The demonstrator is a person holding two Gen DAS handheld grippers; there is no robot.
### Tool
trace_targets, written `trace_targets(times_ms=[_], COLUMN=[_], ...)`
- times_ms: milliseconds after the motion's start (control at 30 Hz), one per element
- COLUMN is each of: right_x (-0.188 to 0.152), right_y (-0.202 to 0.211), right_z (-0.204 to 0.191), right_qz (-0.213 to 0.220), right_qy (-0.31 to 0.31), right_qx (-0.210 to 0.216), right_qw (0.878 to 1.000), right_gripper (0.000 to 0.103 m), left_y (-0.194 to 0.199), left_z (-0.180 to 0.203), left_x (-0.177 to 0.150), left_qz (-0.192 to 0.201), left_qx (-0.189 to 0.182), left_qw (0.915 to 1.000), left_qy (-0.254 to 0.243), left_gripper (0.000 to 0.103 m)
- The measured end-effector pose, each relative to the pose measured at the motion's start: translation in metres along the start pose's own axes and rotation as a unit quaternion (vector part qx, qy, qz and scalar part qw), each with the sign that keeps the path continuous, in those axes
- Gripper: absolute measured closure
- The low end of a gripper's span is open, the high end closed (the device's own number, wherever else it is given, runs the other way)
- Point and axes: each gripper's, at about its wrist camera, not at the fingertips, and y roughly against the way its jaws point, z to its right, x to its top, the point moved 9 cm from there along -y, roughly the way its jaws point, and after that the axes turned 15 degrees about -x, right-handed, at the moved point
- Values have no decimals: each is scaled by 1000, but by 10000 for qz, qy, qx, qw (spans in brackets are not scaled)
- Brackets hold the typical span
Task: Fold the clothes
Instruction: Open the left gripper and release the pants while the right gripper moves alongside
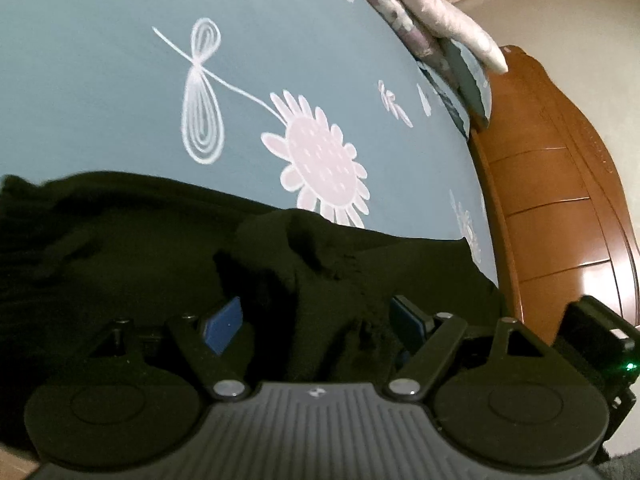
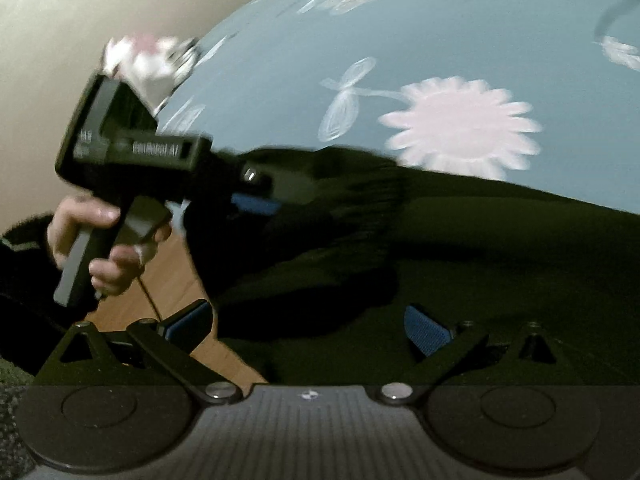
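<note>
On the blue flowered bedspread (image 1: 120,80) lay the dark garment (image 1: 120,248) (badly rumpled). Both claws stood wide apart over it, the left gripper (image 1: 316,320) and right gripper (image 2: 308,320) clasping nothing.

A bed was covered by a pale blue sheet (image 1: 120,80) printed with white and pink flowers. At its right edge a glossy wooden bed frame (image 1: 560,208) was seen, catching a bright reflection. Patterned bedding (image 1: 440,12) was piled at the far end. Beyond, a plain cream wall (image 2: 100,8) and wooden floor (image 2: 172,280) were visible.
</note>
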Motion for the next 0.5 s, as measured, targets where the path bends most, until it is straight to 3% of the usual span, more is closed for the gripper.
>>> trace_targets(times_ms=[133,200,233,300,500], right_x=[6,5,3,1,-8], right_y=[8,13,17,16,31], right_z=[27,35,37,39,60], right_qz=[279,382,406,429,453], right_qy=[-476,-677,-744,-823,-1029], right_qx=[-139,-178,-188,-213,-335], right_qw=[9984,9968,9962,9955,9931], right_gripper=[0,0,0,0,0], left_y=[-11,-13,-12,-8,18], left_z=[-3,-7,-9,-9,32], left_x=[11,15,16,18,30], left_qz=[192,314,347,439,856], left_qx=[-112,29,226,590,649], left_qw=[9996,9993,9990,9973,9896], left_qy=[148,191,146,-58,-956], left_gripper=[28,64,87,89,91])
